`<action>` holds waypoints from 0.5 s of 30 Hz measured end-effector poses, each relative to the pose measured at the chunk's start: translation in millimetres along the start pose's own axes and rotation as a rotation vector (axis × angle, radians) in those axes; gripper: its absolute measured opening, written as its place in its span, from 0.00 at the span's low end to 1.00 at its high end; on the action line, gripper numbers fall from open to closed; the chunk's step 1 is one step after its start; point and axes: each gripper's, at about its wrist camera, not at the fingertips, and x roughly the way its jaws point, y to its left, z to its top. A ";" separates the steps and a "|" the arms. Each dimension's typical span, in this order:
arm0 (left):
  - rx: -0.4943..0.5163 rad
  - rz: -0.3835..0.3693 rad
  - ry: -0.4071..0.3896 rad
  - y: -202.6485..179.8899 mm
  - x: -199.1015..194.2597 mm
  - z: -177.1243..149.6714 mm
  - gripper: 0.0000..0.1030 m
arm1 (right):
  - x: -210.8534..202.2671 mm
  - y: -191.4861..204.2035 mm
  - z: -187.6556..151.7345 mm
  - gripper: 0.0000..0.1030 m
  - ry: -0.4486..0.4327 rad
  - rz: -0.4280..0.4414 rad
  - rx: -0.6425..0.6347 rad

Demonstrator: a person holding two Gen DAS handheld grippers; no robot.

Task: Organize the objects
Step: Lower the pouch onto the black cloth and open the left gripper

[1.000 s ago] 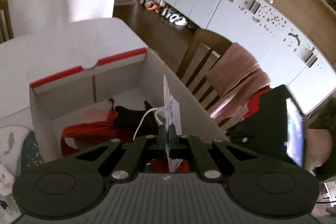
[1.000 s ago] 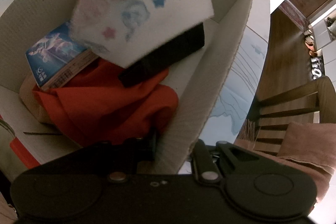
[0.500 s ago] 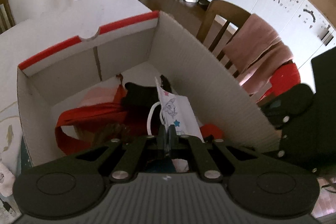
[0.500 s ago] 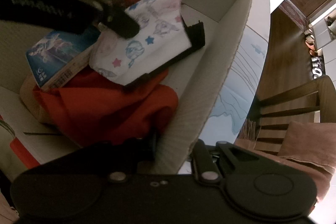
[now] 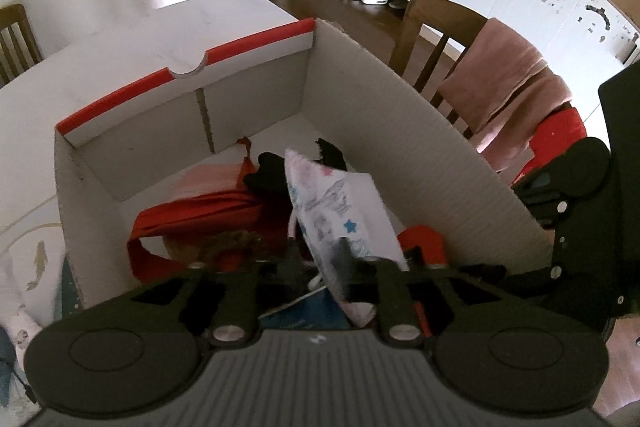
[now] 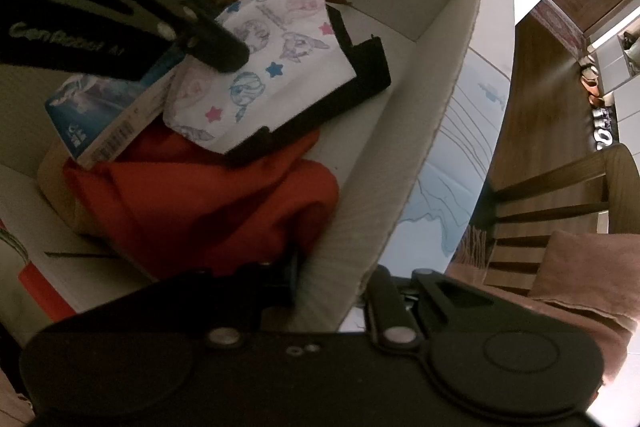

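The printed pouch (image 6: pixel 264 67) lies inside the cardboard box (image 5: pixel 420 155), atop a black item (image 6: pixel 360 83) and red cloth (image 6: pixel 208 203), beside a blue booklet (image 6: pixel 100 107). Left tongs (image 5: pixel 320 263) are opening, pouch between them. Right tongs (image 6: pixel 332 279) pinch the box wall, seen only from the right wrist.
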 end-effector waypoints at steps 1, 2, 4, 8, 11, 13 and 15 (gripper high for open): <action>0.002 0.004 -0.004 0.5 -1.6 -1.0 0.43 | 0.0 0.2 0.0 0.12 0.000 0.000 0.000; 0.002 0.009 -0.014 1.3 -4.4 -2.5 0.51 | 1.4 -1.2 -0.5 0.13 0.001 0.000 -0.001; -0.002 0.009 -0.026 2.9 -10.2 -4.6 0.51 | 1.8 -0.9 -0.4 0.13 0.002 -0.001 -0.001; -0.015 0.023 -0.045 8.0 -24.4 -8.6 0.51 | 1.7 -0.7 -0.1 0.13 0.005 -0.005 -0.004; -0.029 0.029 -0.059 13.8 -36.7 -12.9 0.51 | 2.2 0.0 0.5 0.13 0.007 -0.009 -0.008; -0.040 0.035 -0.069 18.1 -45.7 -16.7 0.51 | 2.2 0.2 0.6 0.13 0.008 -0.011 -0.009; -0.049 0.039 -0.078 22.4 -55.3 -20.5 0.51 | 1.9 0.7 0.7 0.13 0.010 -0.013 -0.010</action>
